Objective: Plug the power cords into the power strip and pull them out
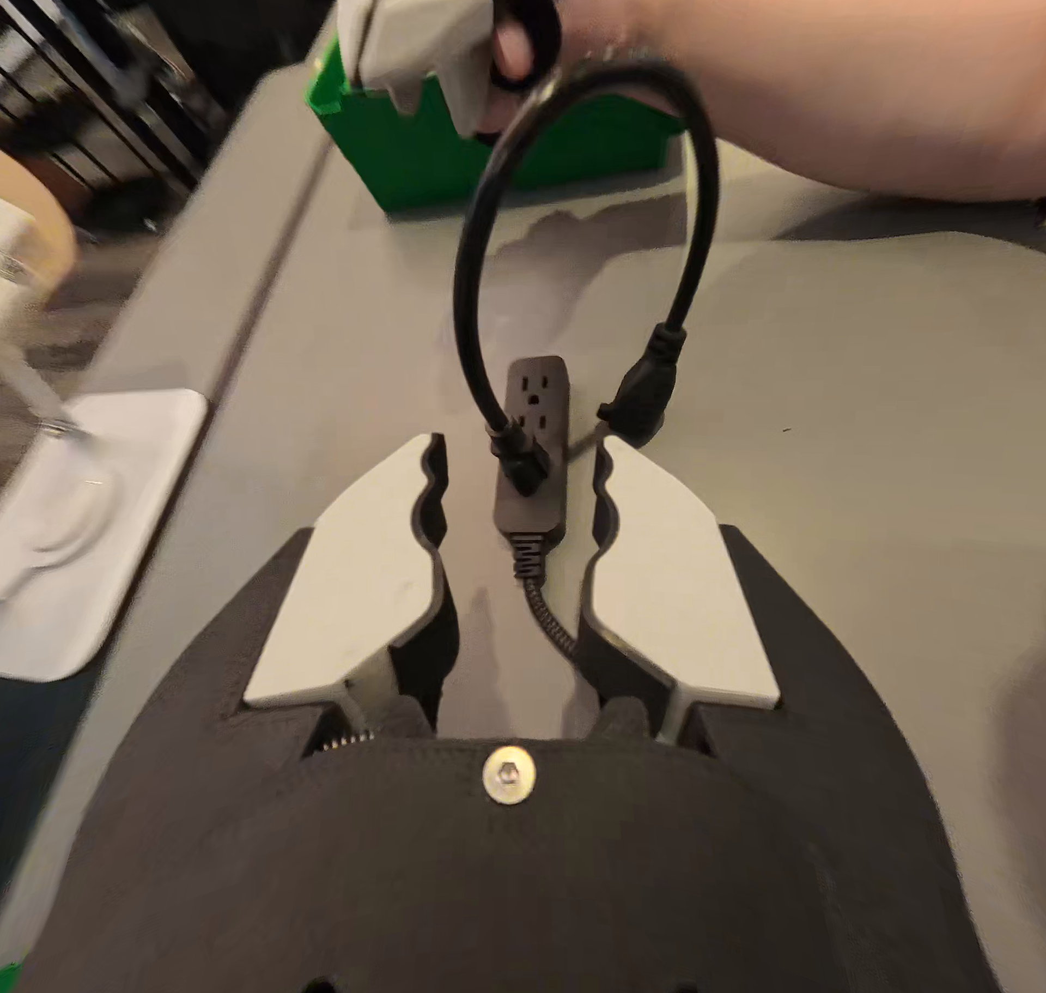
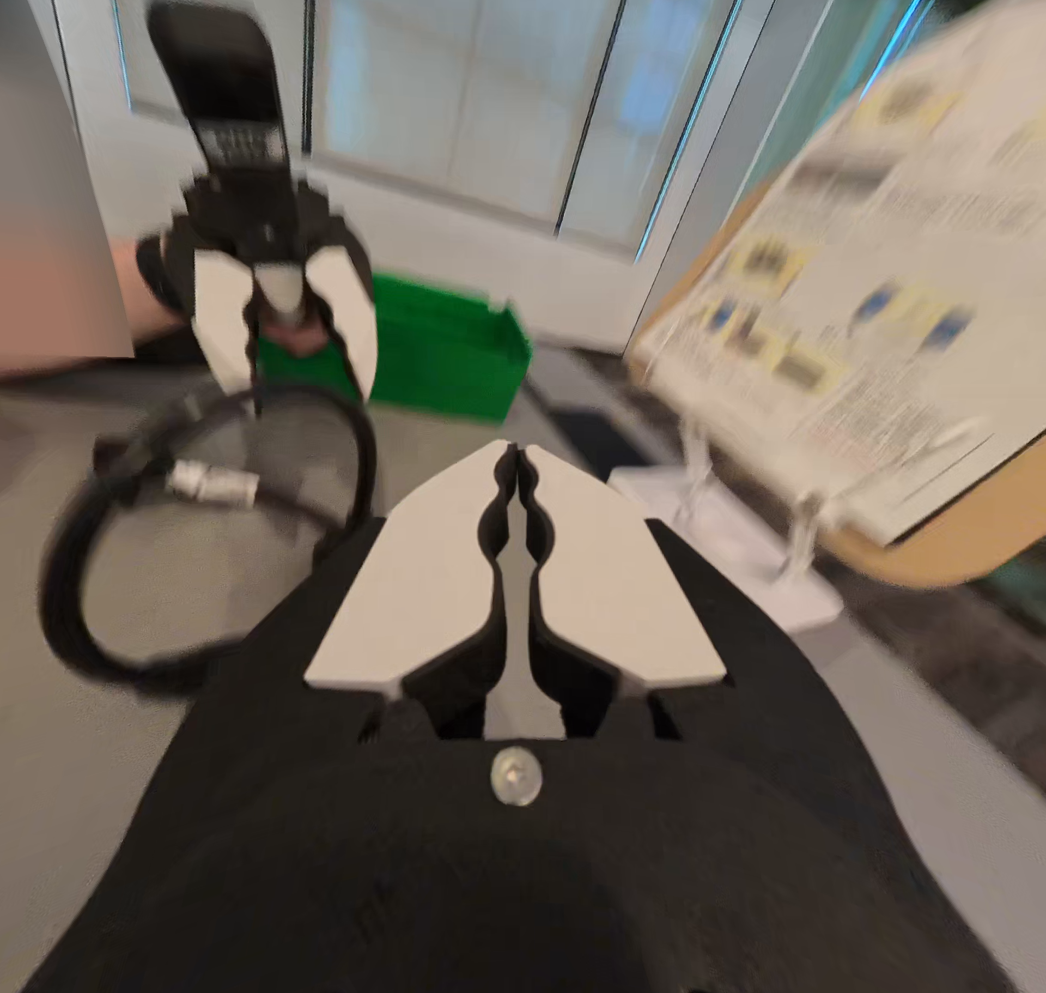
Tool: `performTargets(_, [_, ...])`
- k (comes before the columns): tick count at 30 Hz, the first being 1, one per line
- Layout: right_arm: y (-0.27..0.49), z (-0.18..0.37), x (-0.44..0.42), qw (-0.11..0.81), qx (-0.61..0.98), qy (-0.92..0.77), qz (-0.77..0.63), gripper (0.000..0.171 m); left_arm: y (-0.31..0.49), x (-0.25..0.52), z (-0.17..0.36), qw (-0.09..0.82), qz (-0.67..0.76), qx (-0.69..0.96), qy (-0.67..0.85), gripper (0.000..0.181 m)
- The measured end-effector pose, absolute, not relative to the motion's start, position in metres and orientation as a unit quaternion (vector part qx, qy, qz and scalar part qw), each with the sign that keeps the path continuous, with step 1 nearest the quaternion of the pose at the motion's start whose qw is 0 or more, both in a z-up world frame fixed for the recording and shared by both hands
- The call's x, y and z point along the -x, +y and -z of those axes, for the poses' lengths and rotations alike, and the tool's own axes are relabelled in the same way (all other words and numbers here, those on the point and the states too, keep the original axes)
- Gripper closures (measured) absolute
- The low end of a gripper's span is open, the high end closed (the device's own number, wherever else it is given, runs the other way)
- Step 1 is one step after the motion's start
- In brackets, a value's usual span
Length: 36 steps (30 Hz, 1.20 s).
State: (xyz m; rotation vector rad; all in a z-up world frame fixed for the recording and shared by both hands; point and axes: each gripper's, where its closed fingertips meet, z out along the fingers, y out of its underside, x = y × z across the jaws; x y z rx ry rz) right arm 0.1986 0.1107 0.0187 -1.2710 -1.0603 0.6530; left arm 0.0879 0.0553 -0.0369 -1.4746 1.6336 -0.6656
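Observation:
A black power strip (image 1: pixel 537 382) lies on the grey table (image 1: pixel 792 513), its braided cable (image 1: pixel 543 609) running back toward me. A short black power cord (image 1: pixel 470 263) arches up in a loop. One plug (image 1: pixel 518 464) sits in the strip's near outlet, and the other end (image 1: pixel 639 399) rests on the table to the right. My left gripper (image 1: pixel 521 442) is open and empty, with a finger on each side of the strip. My right gripper (image 2: pixel 518 450) is shut and empty, raised above the table. It also shows in the left wrist view (image 1: pixel 436 111), beyond the loop.
A green bin (image 1: pixel 453 162) stands at the far side of the table, also in the right wrist view (image 2: pixel 453 354). A white stand base (image 1: pixel 85 541) holds a tilted printed board (image 2: pixel 849 314) beside the table. A coiled black cable (image 2: pixel 73 569) with a silver connector (image 2: pixel 209 481) lies near the left gripper (image 2: pixel 300 388). Across from one pair of fingers to the other is roughly 15 cm.

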Motion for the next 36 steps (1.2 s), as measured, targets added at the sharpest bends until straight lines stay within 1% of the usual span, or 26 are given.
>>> performTargets(1, [0.116,0.008,-0.193,0.59,0.588,-0.475,-0.284,0.139,0.058,-0.094,0.051,0.395,0.275,0.593,0.645,0.132])
performTargets(2, [0.118,0.03,-0.184,0.551,0.614,-0.485,-0.289,0.122,0.062,-0.097,0.067,0.38,0.277,0.604,0.643,0.13])
performTargets(3, [0.112,0.048,-0.174,0.514,0.625,-0.504,-0.303,0.124,0.066,-0.099,0.083,0.361,0.272,0.617,0.644,0.127])
performTargets(4, [0.105,0.06,-0.164,0.49,0.623,-0.52,-0.318,0.131,0.067,-0.101,0.098,0.343,0.273,0.627,0.643,0.124])
performTargets(6, [0.094,0.076,-0.144,0.474,0.609,-0.541,-0.334,0.13,0.07,-0.104,0.12,0.316,0.274,0.645,0.64,0.119])
performTargets(8, [0.087,0.09,-0.129,0.462,0.603,-0.555,-0.339,0.125,0.075,-0.105,0.136,0.305,0.272,0.656,0.635,0.119])
performTargets(9, [0.083,0.097,-0.123,0.446,0.604,-0.564,-0.345,0.124,0.077,-0.106,0.143,0.3,0.269,0.66,0.634,0.121])
performTargets(11, [0.078,0.11,-0.113,0.423,0.612,-0.573,-0.344,0.137,0.08,-0.107,0.154,0.298,0.261,0.663,0.636,0.131])
performTargets(12, [0.08,0.112,-0.11,0.43,0.615,-0.57,-0.336,0.144,0.076,-0.108,0.157,0.287,0.27,0.66,0.64,0.138])
performTargets(13, [0.082,0.112,-0.11,0.44,0.615,-0.567,-0.327,0.147,0.077,-0.108,0.157,0.285,0.268,0.662,0.64,0.138])
performTargets(16, [0.082,0.11,-0.108,0.449,0.614,-0.562,-0.325,0.147,0.077,-0.108,0.157,0.285,0.271,0.66,0.64,0.138])
performTargets(18, [0.084,0.104,-0.103,0.456,0.617,-0.536,-0.352,0.146,0.077,-0.108,0.157,0.284,0.271,0.66,0.641,0.138])
performTargets(23, [0.091,0.102,-0.101,0.443,0.641,-0.5,-0.377,0.146,0.082,-0.108,0.156,0.286,0.273,0.669,0.629,0.137])
performTargets(24, [0.093,0.102,-0.101,0.441,0.646,-0.494,-0.38,0.146,0.083,-0.109,0.156,0.287,0.271,0.67,0.629,0.136])
performTargets(26, [0.1,0.101,-0.102,0.435,0.66,-0.471,-0.392,0.146,0.083,-0.11,0.158,0.29,0.262,0.67,0.631,0.128])
performTargets(29, [0.115,0.102,-0.103,0.4,0.696,-0.407,-0.437,0.147,0.092,-0.112,0.158,0.295,0.252,0.688,0.613,0.121])
performTargets(31, [0.122,0.103,-0.104,0.354,0.715,-0.368,-0.478,0.146,0.098,-0.112,0.158,0.301,0.248,0.697,0.603,0.125])
performTargets(33, [0.127,0.105,-0.106,0.318,0.73,-0.33,-0.508,0.145,0.101,-0.112,0.157,0.307,0.243,0.699,0.599,0.125])
performTargets(36, [0.132,0.108,-0.112,0.292,0.744,-0.292,-0.525,0.145,0.105,-0.113,0.15,0.348,0.223,0.675,0.611,0.129])
